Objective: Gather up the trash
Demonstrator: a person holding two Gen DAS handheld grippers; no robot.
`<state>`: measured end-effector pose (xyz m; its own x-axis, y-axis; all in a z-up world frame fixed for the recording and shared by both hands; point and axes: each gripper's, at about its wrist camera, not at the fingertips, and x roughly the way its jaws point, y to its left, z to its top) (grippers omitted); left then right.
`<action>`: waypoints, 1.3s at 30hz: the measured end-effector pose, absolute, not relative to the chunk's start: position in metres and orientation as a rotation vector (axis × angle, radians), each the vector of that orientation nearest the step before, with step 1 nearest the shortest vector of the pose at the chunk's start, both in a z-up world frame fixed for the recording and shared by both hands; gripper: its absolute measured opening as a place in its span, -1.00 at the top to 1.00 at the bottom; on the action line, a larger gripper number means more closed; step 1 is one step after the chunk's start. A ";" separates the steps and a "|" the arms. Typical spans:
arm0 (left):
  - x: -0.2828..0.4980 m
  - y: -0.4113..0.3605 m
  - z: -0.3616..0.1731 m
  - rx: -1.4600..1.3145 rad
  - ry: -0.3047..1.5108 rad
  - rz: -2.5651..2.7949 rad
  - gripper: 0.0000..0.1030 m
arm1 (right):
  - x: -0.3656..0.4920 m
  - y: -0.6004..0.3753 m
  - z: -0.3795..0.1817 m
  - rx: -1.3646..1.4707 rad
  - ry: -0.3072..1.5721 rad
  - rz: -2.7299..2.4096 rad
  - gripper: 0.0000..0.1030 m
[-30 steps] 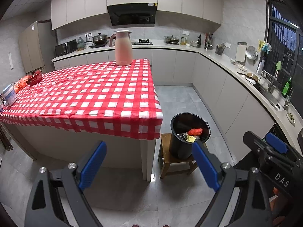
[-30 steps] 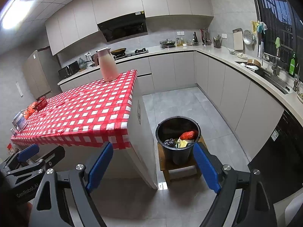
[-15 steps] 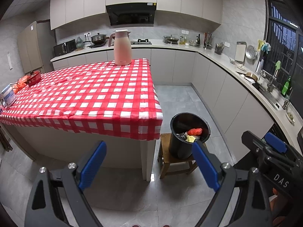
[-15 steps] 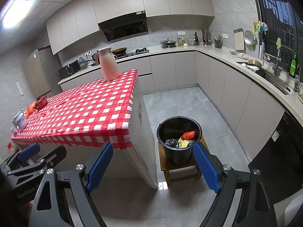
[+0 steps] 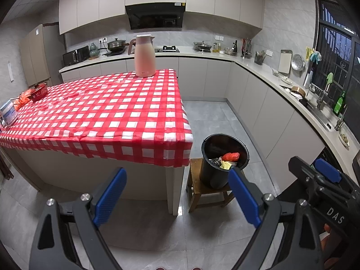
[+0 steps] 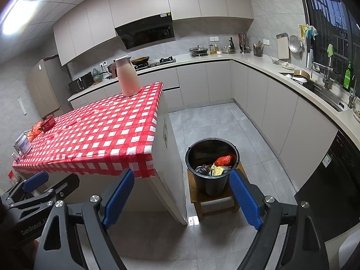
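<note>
Black bin (image 5: 223,160) sits lower right of centre in the left wrist view, standing on a small wooden stool (image 5: 203,192) just beside the table's right end; trash (image 6: 217,165) already lies in it, a red crumpled piece, something yellow, something dark. Table with the red checked cloth (image 5: 101,112) fills the left half of the frame, pink jug (image 5: 144,56) upright at its far edge, a red item (image 5: 37,91) and a tin (image 5: 7,113) at the far left edge; no loose litter visible on the cloth itself. Left gripper (image 5: 175,196) has jaws spread wide, nothing between them, only floor and bin behind. Right gripper (image 6: 181,199) likewise wide apart and empty, bottom centre of its own view. Both sit well apart from table and bin. Step looks like the end of a drop-off or a pause between pickups, task seemingly near done. Next move calls for scanning for any leftover piece, possibly at the far left edge, then reaching for it with an empty gripper.
</note>
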<state>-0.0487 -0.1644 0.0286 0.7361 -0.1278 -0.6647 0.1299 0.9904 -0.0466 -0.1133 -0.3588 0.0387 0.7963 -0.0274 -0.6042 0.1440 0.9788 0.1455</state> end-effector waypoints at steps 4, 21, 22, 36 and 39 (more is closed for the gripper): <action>-0.049 -0.165 0.028 -0.002 0.737 -0.144 -0.80 | -0.113 -0.359 0.037 0.192 0.648 -0.091 -0.71; -0.046 -0.170 0.025 -0.011 0.753 -0.156 -0.80 | -0.112 -0.362 0.036 0.194 0.653 -0.088 -0.71; -0.046 -0.170 0.025 -0.009 0.754 -0.158 -0.80 | -0.111 -0.363 0.035 0.196 0.654 -0.089 -0.71; -0.038 -0.172 0.020 -0.021 0.782 -0.181 -0.80 | -0.103 -0.369 0.028 0.198 0.672 -0.085 -0.71; -0.039 -0.168 0.021 -0.054 0.737 -0.223 -0.80 | -0.103 -0.370 0.028 0.200 0.669 -0.087 -0.71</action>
<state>-0.0392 -0.1675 0.0207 0.7181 -0.2202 -0.6602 0.1822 0.9750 -0.1269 -0.1028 -0.3698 0.0278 0.7818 -0.0158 -0.6234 0.1442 0.9772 0.1560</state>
